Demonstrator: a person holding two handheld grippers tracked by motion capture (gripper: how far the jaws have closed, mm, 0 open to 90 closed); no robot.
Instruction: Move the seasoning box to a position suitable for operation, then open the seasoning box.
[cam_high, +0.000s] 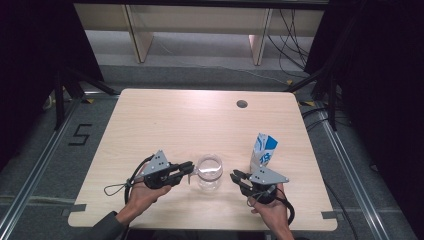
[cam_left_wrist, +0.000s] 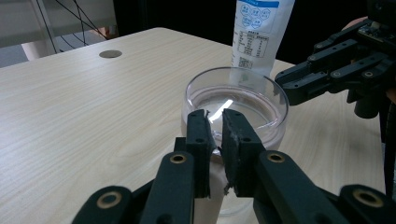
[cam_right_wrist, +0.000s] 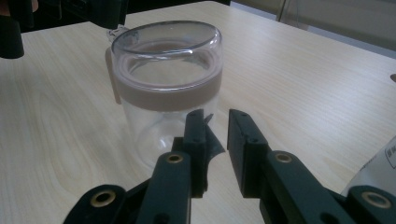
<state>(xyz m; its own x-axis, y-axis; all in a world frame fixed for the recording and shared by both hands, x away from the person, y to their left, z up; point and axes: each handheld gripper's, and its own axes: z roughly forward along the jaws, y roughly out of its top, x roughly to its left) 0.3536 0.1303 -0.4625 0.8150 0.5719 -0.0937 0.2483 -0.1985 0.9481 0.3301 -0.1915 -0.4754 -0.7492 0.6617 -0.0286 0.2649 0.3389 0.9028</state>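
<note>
A clear glass jar (cam_high: 209, 172) (cam_left_wrist: 236, 100) (cam_right_wrist: 168, 70) with a pinkish band and side handle (cam_right_wrist: 111, 70) stands near the table's front edge. My left gripper (cam_high: 190, 167) (cam_left_wrist: 215, 116) reaches it from the left, its jaws shut on the handle just below the rim. On the jar's right, my right gripper (cam_high: 235, 175) (cam_right_wrist: 217, 116) points at the jar's side a short way off; its jaws stand a narrow gap apart, holding nothing. A blue-and-white carton (cam_high: 263, 151) (cam_left_wrist: 259, 32) stands upright just behind the right gripper.
The wooden table (cam_high: 175, 120) has a round cable hole (cam_high: 242, 104) (cam_left_wrist: 110, 54) at the back right. Dark stands and cables flank the table on the floor. A pale shelf unit stands beyond the far edge.
</note>
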